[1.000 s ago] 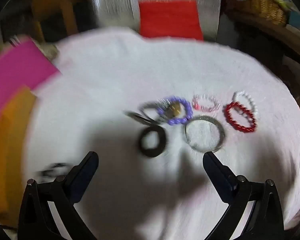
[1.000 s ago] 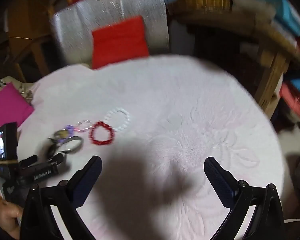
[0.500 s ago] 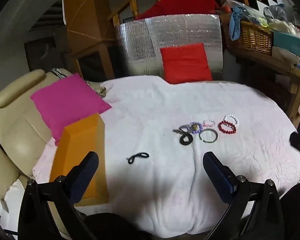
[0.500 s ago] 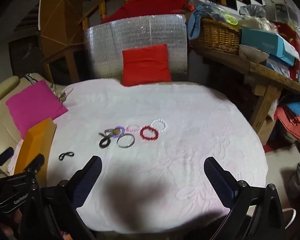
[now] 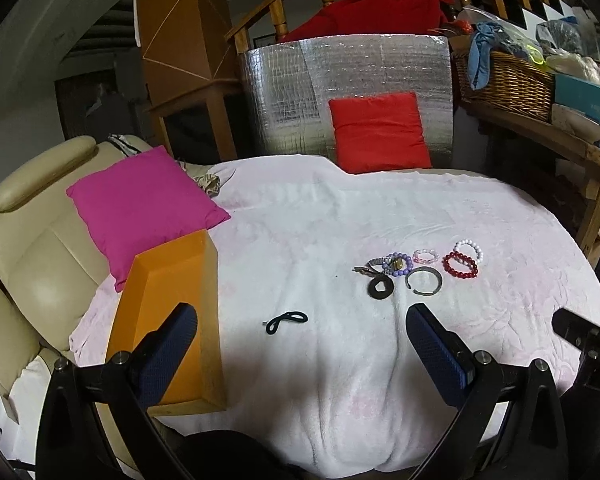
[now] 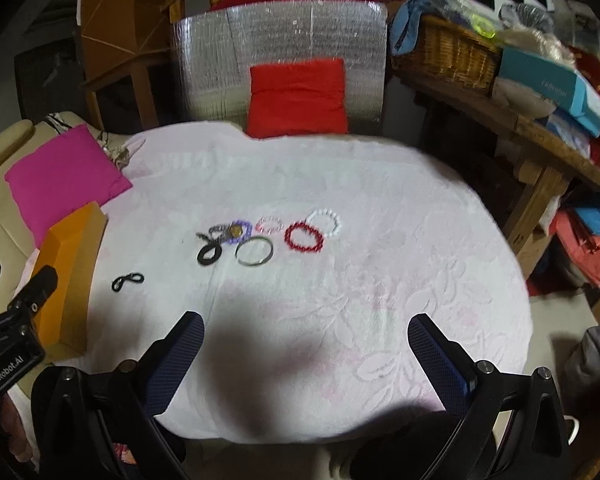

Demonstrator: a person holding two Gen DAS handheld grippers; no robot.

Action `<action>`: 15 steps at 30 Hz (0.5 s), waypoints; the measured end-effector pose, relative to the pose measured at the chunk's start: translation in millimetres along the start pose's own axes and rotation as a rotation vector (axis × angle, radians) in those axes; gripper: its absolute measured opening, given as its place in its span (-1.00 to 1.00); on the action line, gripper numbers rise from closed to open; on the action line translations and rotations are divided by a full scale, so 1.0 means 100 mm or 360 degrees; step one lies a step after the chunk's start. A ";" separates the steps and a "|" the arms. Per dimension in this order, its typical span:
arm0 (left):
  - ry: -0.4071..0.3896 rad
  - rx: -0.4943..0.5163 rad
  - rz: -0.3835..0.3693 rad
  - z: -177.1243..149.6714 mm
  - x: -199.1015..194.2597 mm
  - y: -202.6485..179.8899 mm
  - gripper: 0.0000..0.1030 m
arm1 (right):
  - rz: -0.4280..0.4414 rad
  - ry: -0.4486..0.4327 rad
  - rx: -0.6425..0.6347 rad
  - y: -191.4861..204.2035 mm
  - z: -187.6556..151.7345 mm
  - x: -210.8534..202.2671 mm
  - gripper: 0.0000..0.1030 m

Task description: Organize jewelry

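Note:
Several bracelets lie in a cluster on the white cloth: a red bead bracelet (image 5: 460,265) (image 6: 303,236), a white bead one (image 5: 468,247) (image 6: 325,220), a pink one (image 5: 426,256), a purple one over a watch (image 5: 396,266), a silver bangle (image 5: 424,281) (image 6: 254,252) and a black ring (image 5: 381,288) (image 6: 209,255). A black loop (image 5: 286,321) (image 6: 127,281) lies apart to the left. An orange box (image 5: 168,320) (image 6: 66,268) stands at the left edge. My left gripper (image 5: 300,344) and right gripper (image 6: 304,352) are open, empty, held back from the table's near edge.
A magenta cushion (image 5: 140,208) lies on a beige armchair at the left. A red cushion (image 5: 380,132) leans on a silver panel behind the table. A wooden shelf with a wicker basket (image 6: 448,54) and boxes runs along the right.
Both grippers have pulled back and up from close over the bracelets to a wide view of the whole table. The jewelry has not moved.

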State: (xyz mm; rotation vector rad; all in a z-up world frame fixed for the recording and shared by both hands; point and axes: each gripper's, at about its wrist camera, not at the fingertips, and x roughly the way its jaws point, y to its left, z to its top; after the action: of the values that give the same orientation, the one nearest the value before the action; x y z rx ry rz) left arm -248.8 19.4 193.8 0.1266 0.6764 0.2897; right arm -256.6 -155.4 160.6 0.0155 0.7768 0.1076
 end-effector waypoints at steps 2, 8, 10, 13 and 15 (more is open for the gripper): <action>0.0002 -0.0017 -0.0005 -0.01 0.01 0.05 1.00 | 0.0035 0.0001 0.0031 -0.01 -0.01 0.01 1.00; 0.0005 -0.0046 0.0002 -0.02 0.02 0.17 1.00 | 0.0133 -0.0059 0.0036 -0.03 0.01 -0.11 1.00; 0.0008 -0.0046 0.0002 -0.01 0.02 0.18 1.00 | 0.0209 -0.0057 0.0075 -0.07 0.03 -0.15 1.00; 0.0008 -0.0044 0.0000 -0.01 0.01 0.19 1.00 | 0.0233 -0.0057 0.0122 -0.10 0.05 -0.19 1.00; 0.0006 -0.0047 -0.0005 -0.02 0.00 0.21 1.00 | 0.0231 -0.0071 0.0106 -0.09 0.06 -0.20 1.00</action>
State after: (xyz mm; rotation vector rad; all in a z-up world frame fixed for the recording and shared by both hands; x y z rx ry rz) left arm -254.3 39.7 196.4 0.0965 0.6755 0.2966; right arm -265.7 -166.4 178.8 0.1375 0.7340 0.2185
